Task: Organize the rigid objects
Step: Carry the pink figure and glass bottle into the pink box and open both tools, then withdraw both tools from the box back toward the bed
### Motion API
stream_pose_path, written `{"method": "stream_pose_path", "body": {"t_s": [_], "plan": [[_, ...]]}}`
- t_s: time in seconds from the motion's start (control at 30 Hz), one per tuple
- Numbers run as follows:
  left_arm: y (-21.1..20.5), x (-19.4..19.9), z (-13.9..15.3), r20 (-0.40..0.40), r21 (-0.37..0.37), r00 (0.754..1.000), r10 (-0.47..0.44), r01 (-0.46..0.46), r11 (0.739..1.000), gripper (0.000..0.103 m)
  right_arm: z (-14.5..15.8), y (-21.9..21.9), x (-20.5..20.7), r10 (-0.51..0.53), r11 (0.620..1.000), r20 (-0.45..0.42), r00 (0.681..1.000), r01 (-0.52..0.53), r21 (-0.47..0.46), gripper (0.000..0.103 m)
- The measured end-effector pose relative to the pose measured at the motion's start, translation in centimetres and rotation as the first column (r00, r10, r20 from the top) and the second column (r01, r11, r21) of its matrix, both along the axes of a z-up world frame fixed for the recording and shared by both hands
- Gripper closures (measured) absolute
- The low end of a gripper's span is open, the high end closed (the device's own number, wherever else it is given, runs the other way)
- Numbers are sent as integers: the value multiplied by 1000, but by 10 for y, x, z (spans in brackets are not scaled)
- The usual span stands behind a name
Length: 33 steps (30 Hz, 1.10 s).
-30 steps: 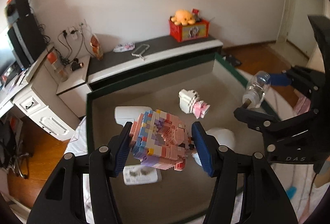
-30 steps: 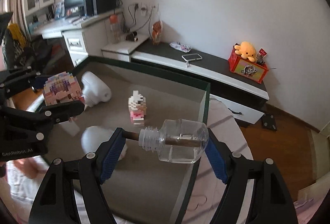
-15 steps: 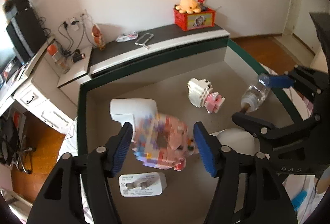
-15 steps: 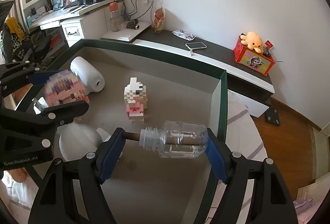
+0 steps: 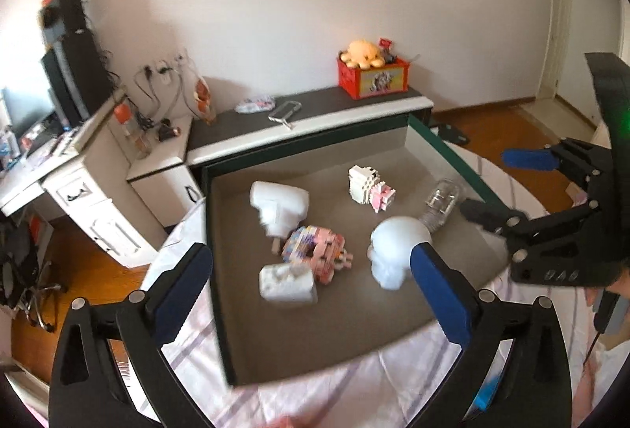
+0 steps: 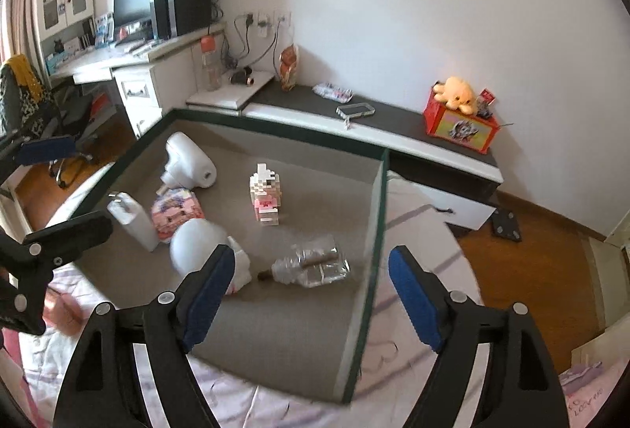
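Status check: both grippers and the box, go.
Left gripper empty, fingers opening. Right gripper empty, opening. Block figure and clear bottle lying in the green-rimmed box. Nothing blocking.

The left gripper (image 5: 311, 290) points downward at a slant, its black arms splayed wide and its jaws opening, the blue pads (image 5: 185, 290) far apart with nothing pressed between them. The right gripper (image 6: 311, 294) hangs at a like downward slant to its right, its jaws also opening, blue pads (image 6: 413, 298) spread and clamping nothing. In the left wrist view the right gripper shows side-on at the right edge, in the right wrist view the left one shows at the left edge.
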<state>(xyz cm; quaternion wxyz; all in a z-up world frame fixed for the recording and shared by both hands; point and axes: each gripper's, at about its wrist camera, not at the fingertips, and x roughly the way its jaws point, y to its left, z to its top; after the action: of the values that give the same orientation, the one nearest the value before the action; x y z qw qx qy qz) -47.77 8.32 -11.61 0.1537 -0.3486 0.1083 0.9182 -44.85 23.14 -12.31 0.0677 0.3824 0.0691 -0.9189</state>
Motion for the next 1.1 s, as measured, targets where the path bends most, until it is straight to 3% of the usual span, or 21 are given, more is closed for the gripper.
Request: {"method": "stream_pose_path", "body": {"t_s": [0.23, 0.43, 0.47, 0.5, 0.63, 0.8, 1.1], "plan": [[-35, 86, 29, -133, 72, 991, 33, -23, 997, 0, 34, -10, 79, 2, 1000, -129, 992, 1, 24, 19], [-57, 162, 42, -235, 96, 966, 109, -89, 991, 0, 52, -21, 157, -6, 1000, -236, 972, 8, 8, 18], [-60, 174, 41, -241, 102, 963, 121, -99, 990, 0, 54, -22, 167, -13, 1000, -250, 968, 13, 1, 16], [-64, 187, 41, -249, 109, 959, 134, -110, 988, 0, 57, -23, 183, -28, 1000, -275, 961, 26, -13, 0], [-74, 228, 30, -254, 128, 953, 163, -134, 983, 0, 59, -30, 233, -74, 997, -380, 922, 63, -41, 0], [-81, 262, 12, -211, 135, 965, 153, -126, 983, 0, 46, -32, 269, -132, 991, -387, 913, 111, -77, 0], [-88, 278, 9, -194, 133, 968, 160, -135, 982, 0, 27, -33, 294, -147, 989, -333, 931, 128, -78, 0]]}}
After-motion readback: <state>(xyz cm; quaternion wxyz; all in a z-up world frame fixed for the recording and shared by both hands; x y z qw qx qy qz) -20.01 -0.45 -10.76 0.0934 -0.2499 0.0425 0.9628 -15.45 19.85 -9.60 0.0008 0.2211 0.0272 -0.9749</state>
